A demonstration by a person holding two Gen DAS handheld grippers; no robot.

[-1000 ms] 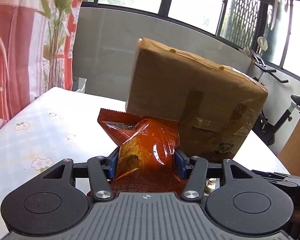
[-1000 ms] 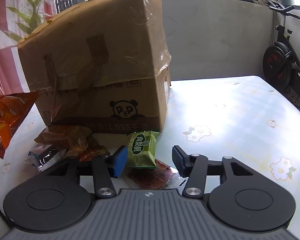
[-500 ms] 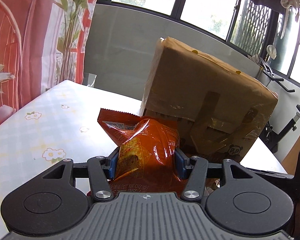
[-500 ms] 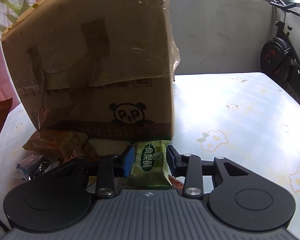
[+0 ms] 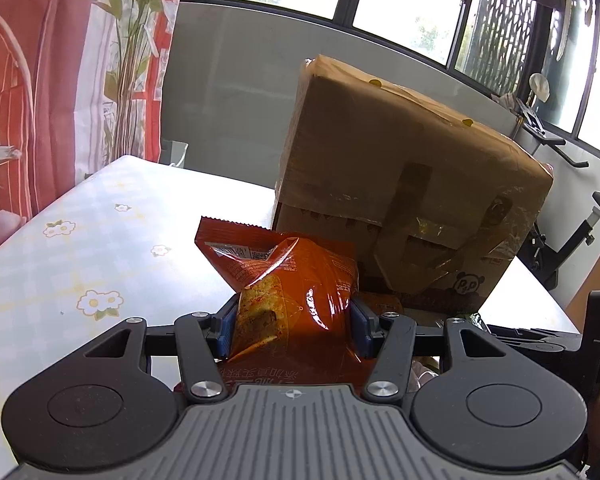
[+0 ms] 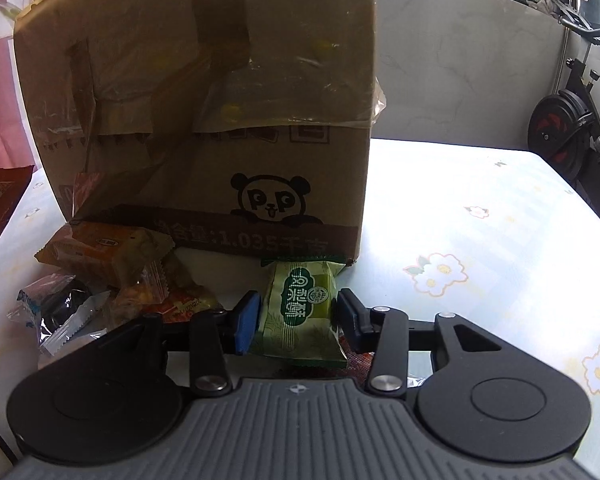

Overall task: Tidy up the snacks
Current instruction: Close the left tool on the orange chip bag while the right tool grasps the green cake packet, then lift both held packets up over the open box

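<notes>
Closing in over the last second, the right hand-held gripper (image 6: 296, 320) now pinches the green packet (image 6: 302, 312) on the table (image 6: 480, 240) beside the box (image 6: 204, 120). Left hand-held gripper (image 5: 292, 326) grips the orange bag (image 5: 292, 292); squeezing risks crushing it.
</notes>
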